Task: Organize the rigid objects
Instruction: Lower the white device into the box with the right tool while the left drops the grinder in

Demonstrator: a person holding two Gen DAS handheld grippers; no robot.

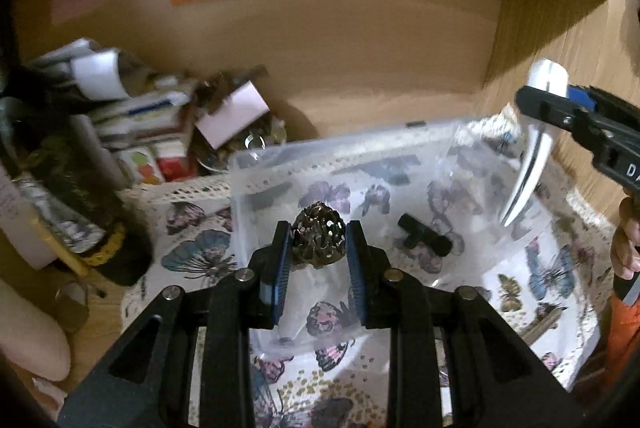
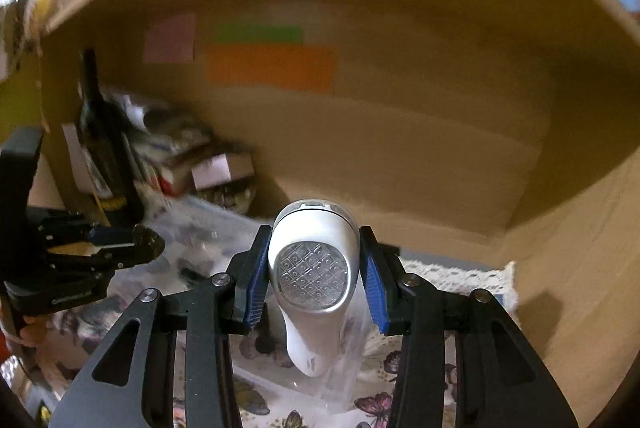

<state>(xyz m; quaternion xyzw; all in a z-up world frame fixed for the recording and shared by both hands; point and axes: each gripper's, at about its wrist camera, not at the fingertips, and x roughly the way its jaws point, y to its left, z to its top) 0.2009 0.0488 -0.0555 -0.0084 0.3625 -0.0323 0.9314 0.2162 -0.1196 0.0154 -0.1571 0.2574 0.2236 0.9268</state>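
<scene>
Gripping filigree metal ball [image 1: 318,237] between left gripper [image 1: 318,260] pads, above clear plastic bin [image 1: 256,164]. Right gripper [image 2: 314,272] clamped white shaver-like device [image 2: 314,260], seen at 3 o'clock over bin. Black T-shaped part [image 1: 424,238] lay inside bin on butterfly cloth [image 1: 200,252].

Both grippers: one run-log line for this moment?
left gripper: shut on metal ornament | right gripper: shut on white shaver | both above clear bin

Pile of boxes and papers [image 1: 152,120]: blurred, labels unreadable. Clear plastic bin [image 1: 256,164]: near rim hidden behind the left gripper [image 1: 318,260]. White shaver [image 2: 314,268]: lower tip smeared with motion blur in the right wrist view.
</scene>
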